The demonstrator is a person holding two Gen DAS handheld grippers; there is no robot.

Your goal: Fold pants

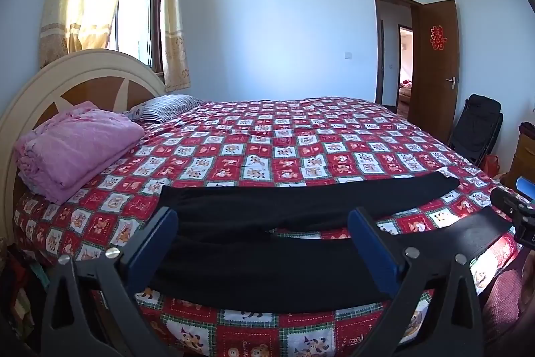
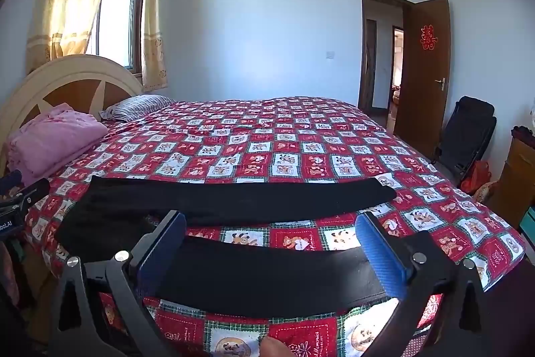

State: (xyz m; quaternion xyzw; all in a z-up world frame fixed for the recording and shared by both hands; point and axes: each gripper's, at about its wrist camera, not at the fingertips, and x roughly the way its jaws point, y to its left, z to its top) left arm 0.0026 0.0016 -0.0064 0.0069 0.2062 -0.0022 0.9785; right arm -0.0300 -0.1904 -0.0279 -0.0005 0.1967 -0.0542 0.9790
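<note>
Left gripper hovering w/ jaws spread wide, nothing gripped, over black pants lying flat along near edge of bed, waist toward headboard end, right gripper likewise gaping wide over near leg, empty.

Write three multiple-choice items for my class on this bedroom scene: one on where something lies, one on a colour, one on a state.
1. Where does the folded pink blanket lie?
A. by the headboard
B. on the chair
C. on the floor

2. What colour are the pants?
A. white
B. black
C. yellow

3. How do the left tool and right tool stand?
A. both shut on the pants
B. one open, one shut
C. both open, holding nothing

Answers: 1 A, it rests on the bed next to the headboard. 2 B, both legs are black against the red quilt. 3 C, each tool's fingers stand wide apart above the pants.
</note>
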